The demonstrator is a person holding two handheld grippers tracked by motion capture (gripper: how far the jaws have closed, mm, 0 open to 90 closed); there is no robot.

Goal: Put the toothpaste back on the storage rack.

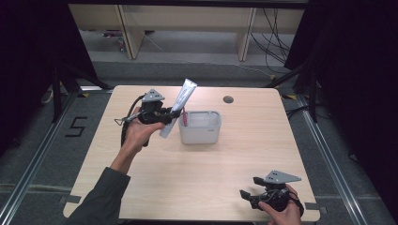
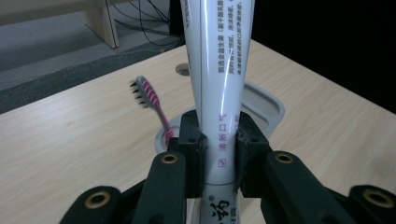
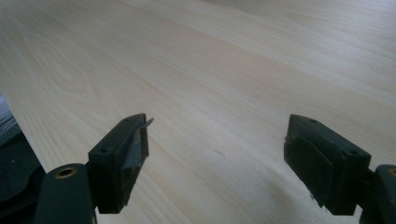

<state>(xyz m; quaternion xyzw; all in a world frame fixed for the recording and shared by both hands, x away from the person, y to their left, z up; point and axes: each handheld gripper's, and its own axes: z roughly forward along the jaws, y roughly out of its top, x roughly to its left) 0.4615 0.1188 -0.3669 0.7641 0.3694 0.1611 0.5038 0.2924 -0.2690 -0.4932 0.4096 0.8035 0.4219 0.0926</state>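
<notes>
My left gripper (image 1: 170, 114) is shut on a white toothpaste tube (image 1: 178, 107), held above the table just left of a grey rectangular cup (image 1: 200, 127). The tube (image 2: 219, 84) rises tilted between my left gripper's (image 2: 219, 156) pads, its crimped end up and to the right. A pink toothbrush (image 2: 150, 100) stands in the cup (image 2: 266, 105), bristles up; in the high view its handle (image 1: 185, 117) shows at the cup's left inner side. My right gripper (image 1: 248, 190) rests near the table's front right edge, and its jaws (image 3: 217, 158) are wide apart with nothing between them.
The wooden table (image 1: 234, 154) has a round cable hole (image 1: 228, 99) near its far edge. Beyond it stand pale table legs and loose cables on the floor. Dark curtains hang on both sides.
</notes>
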